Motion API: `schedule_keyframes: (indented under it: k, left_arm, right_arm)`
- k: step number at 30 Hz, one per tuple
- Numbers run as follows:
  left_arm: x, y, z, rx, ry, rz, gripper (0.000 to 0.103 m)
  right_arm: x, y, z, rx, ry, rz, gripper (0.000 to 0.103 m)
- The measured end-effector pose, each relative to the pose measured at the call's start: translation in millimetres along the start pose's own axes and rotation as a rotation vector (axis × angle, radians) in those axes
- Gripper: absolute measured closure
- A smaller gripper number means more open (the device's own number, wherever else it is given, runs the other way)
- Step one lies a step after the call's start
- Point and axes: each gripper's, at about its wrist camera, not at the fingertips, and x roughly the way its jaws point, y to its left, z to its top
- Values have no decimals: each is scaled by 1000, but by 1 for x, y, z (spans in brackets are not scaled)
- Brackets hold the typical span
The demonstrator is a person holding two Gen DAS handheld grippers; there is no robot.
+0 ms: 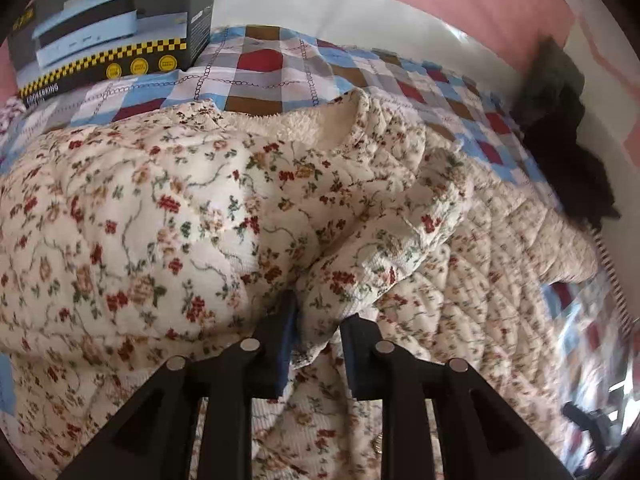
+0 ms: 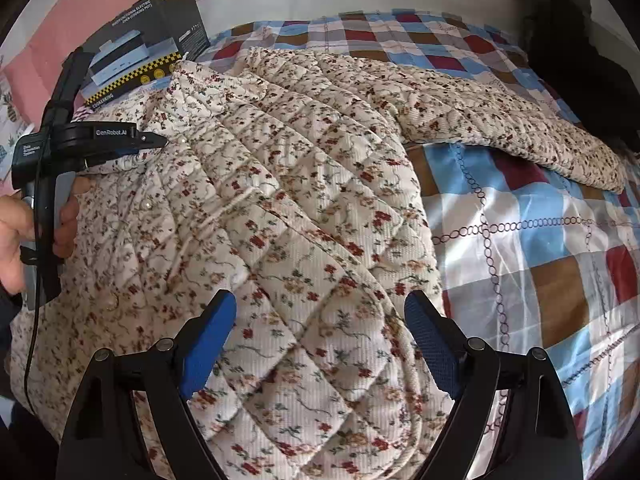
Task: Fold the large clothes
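On the checked bedspread (image 2: 540,248), floral jacket (image 2: 300,220) pinched in left tongs (image 1: 316,320); right tongs (image 2: 320,320) agape above it.

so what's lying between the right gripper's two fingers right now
In the right wrist view, the right gripper stands open over the floral quilted garment; a rounded fold of that garment fills the gap, and neither blue pad presses on it.

1. Open checked bedspread (image 2: 520,248) right of the floral quilted garment (image 2: 300,220): flat, free to cross.
2. Blocked at the garment's far left corner by a black appliance box (image 2: 152,44) standing on the bed.
3. Dark bundle of clothing (image 1: 560,128) beyond the garment's far right sleeve, against the wall.
4. Left gripper (image 2: 158,141) and hand (image 2: 16,232) crowding the garment's left edge.
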Motion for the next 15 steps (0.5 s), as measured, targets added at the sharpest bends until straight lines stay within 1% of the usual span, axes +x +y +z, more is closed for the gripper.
schedule_keyframes:
  k: [2,3,4,5,6,7,9,11,13,15]
  left_arm:
    - [-13,4,0,-21,-2,-69,69]
    - [-20,5,0,-24,-4,-110,61]
    - [-27,5,1,-23,-10,-161,18]
    - [-33,5,-2,-22,-19,-212,2]
    - [-45,2,-1,-14,-46,-244,1]
    - [-54,1,-2,2,-60,-251,1]
    - [-74,2,-1,25,-104,-222,1]
    - [-92,17,-1,10,-149,-198,1]
    - [-104,46,6,-33,-197,-125,1]
    - [-113,83,11,-85,-219,-23,5]
  right_arm:
    - [-1,0,3,15,-3,22,17]
    - [-1,1,6,24,-5,36,17]
    - [-1,1,10,36,-9,55,17]
    - [0,2,14,45,-12,70,17]
    - [0,4,19,53,-16,88,17]
    - [1,5,24,61,-22,105,17]
    - [3,10,33,73,-31,136,17]
    - [7,16,45,86,-38,175,17]
    - [17,22,60,93,-45,208,17]
    - [35,28,79,105,-39,236,17]
